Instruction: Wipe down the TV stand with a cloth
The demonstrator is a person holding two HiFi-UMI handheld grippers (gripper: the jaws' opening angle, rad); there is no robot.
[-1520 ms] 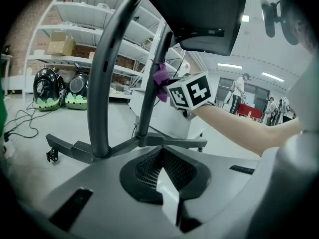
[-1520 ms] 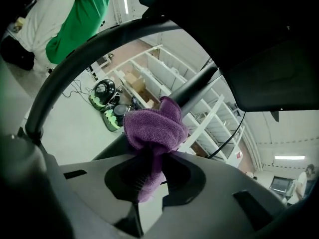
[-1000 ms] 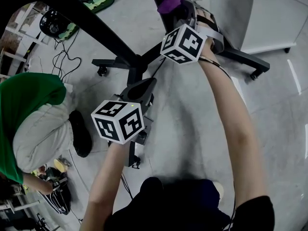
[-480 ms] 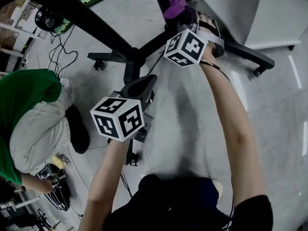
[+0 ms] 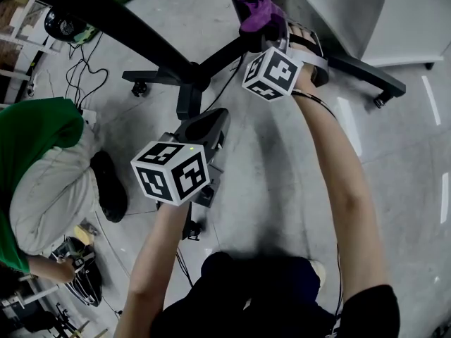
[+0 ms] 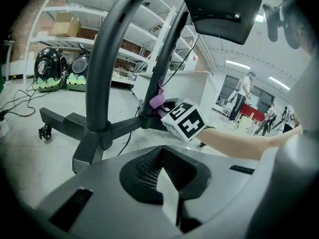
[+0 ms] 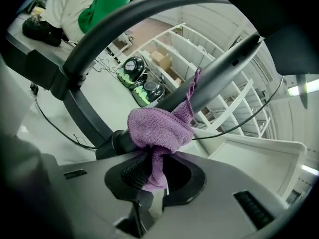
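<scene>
Right gripper (image 7: 152, 177) pinching a crumpled purple microfibre cloth (image 7: 159, 128), the cloth pressed against a slanted tube of the black tubular-metal wheeled TV stand (image 5: 189, 76) near its base hub; left gripper (image 6: 167, 183) jaws pressed together, empty, near the stand's legs.

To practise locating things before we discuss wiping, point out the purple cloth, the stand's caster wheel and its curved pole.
purple cloth (image 7: 158, 127), right gripper view: its bunched middle.
caster wheel (image 5: 139, 89), head view: the wheel itself.
curved pole (image 6: 98, 78), left gripper view: mid-shaft.
</scene>
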